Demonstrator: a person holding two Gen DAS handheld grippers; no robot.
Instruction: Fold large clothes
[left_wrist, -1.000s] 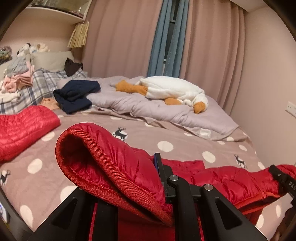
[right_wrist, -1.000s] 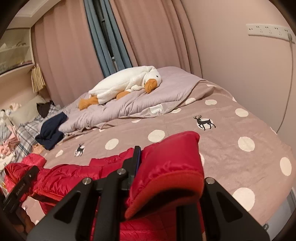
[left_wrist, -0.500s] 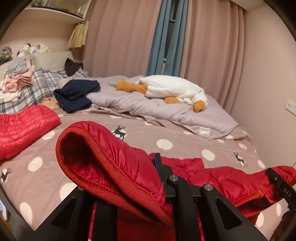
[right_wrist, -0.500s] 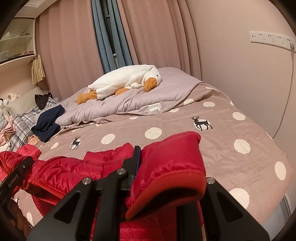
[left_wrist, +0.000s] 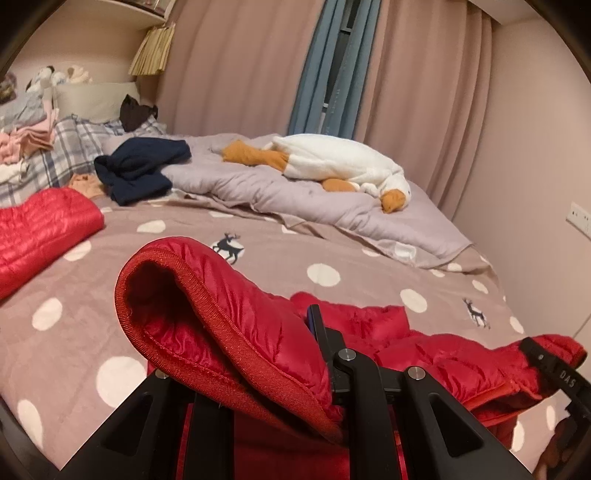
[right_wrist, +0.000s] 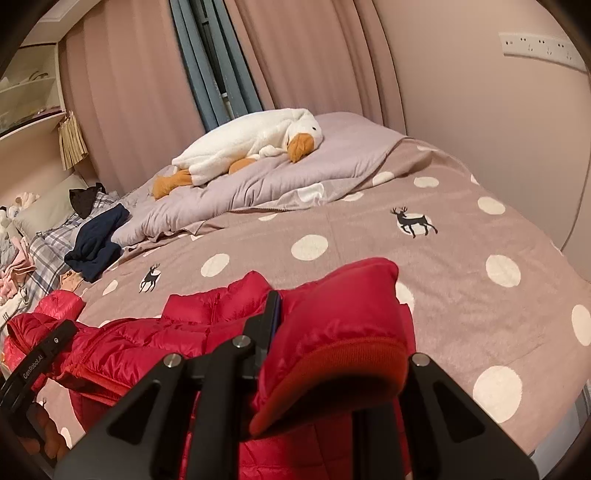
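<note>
We hold red jacket (left_wrist: 424, 350) over near edge of bed (left_wrist: 258, 266), body draped between grippers. Left gripper (left_wrist: 314, 354) clamped nearly shut on one cuff (left_wrist: 207, 325); right gripper (right_wrist: 295, 350) likewise pinching other cuff (right_wrist: 343, 332). Step, as we judge: sleeves lifted, ready for fold. Next move: we carry both cuffs inward across jacket body, lay flat, then release. Far side: goose (left_wrist: 343, 162), navy garment (left_wrist: 140, 166), clear of us.
</note>
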